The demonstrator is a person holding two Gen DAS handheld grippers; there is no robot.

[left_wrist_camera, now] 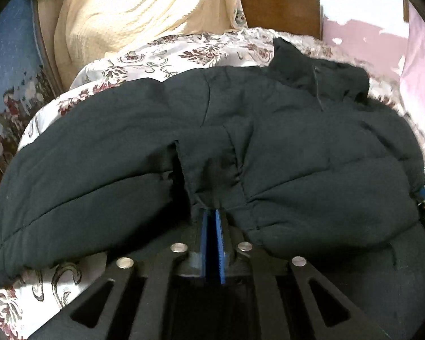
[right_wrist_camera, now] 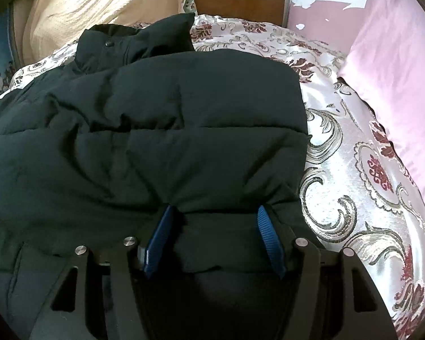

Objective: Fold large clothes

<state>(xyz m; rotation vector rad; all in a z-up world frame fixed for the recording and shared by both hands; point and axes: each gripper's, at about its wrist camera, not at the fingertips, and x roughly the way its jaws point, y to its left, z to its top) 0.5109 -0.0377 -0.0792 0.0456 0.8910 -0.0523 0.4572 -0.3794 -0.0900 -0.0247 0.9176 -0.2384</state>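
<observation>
Dark puffer jacket (right_wrist_camera: 155, 130) half-folded on the patterned bedspread (right_wrist_camera: 354, 170), collar (right_wrist_camera: 133, 42) at the far end.

Left gripper (left_wrist_camera: 212, 212) pinches a thin jacket fold; right gripper (right_wrist_camera: 214, 212) clamps a thick padded edge. Long axis looks near-to-far. Likely risk: slick padding slips out, and the fold springs open.

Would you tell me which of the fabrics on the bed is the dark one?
The puffy quilted jacket lying across the middle; the bedspread under it is pale with floral scrolls, the knit blanket is cream, and the pillow is pink.
</observation>
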